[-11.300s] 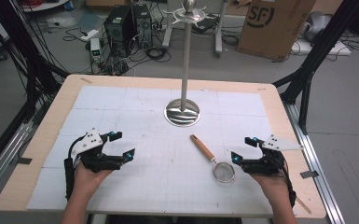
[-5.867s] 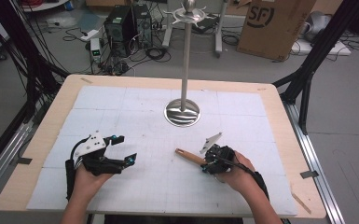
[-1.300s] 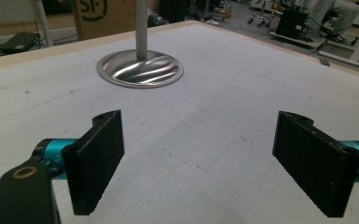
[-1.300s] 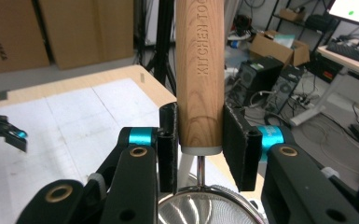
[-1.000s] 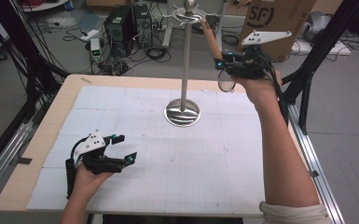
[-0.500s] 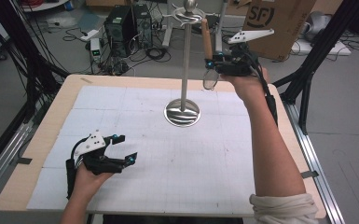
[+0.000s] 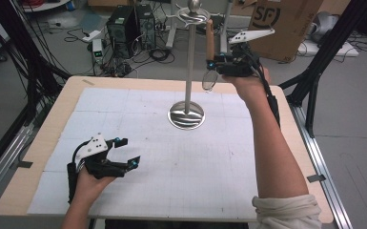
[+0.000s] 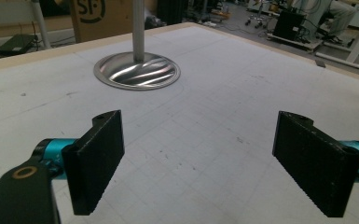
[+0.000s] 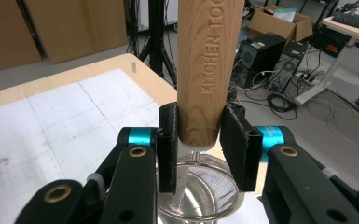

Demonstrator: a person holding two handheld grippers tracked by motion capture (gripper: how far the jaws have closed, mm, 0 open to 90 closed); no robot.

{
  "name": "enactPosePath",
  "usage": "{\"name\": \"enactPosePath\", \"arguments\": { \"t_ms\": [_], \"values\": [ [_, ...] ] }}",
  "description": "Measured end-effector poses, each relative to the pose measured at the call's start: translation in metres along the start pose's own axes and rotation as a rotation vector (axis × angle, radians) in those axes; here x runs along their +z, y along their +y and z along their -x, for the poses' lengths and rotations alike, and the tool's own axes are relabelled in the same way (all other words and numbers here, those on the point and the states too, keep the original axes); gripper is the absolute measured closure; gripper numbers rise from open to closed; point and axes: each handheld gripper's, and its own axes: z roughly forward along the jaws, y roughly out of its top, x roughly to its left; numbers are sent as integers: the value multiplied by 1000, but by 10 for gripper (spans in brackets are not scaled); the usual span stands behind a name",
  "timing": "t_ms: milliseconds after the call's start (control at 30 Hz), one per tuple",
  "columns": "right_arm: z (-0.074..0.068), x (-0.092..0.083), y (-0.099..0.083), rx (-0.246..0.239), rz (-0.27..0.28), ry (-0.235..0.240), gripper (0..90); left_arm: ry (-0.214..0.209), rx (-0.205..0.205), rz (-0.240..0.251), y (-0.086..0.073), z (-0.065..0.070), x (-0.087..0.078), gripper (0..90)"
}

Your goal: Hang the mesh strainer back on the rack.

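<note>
A small mesh strainer with a wooden handle (image 7: 210, 36) is held upright in the air, handle up and mesh bowl (image 7: 209, 81) hanging below. My right gripper (image 7: 213, 65) is shut on the handle's lower end (image 9: 200, 116), high beside the top of a metal stand (image 7: 191, 57) with curled hooks (image 7: 192, 15). The strainer's handle top sits just right of those hooks. My left gripper (image 7: 126, 151) rests low at the table's front left, open, its pads (image 8: 98, 156) wide apart and nothing between them.
The stand's round metal base (image 7: 186, 115) sits mid-table on a white gridded mat (image 7: 181, 157); the base (image 8: 136, 71) lies ahead of the left gripper. Cardboard boxes (image 7: 286, 21), computers and cables are on the floor behind the table.
My right gripper has carried the strainer further left toward the stand's top hooks, the handle now nearly vertical. Earlier it lifted the strainer off the table. The left gripper has stayed put.
</note>
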Motion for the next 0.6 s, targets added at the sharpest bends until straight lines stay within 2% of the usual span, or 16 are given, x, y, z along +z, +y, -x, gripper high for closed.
{"name": "enactPosePath", "arguments": {
  "t_ms": [100, 367, 400, 600],
  "values": [
    [0, 0, 0, -9, 4, -26, 543, -4, 0, -1, 0, 1, 1, 172],
    [-2, -6, -1, -17, 10, -1, 538, -2, 1, 1, 0, 1, -1, 172],
    [-4, -9, -2, -18, 16, 1, 508, 2, -2, -1, 0, 1, -1, 173],
    [-8, -14, -5, -29, 15, 10, 466, -1, -1, -3, 0, 1, 0, 173]
  ]
}}
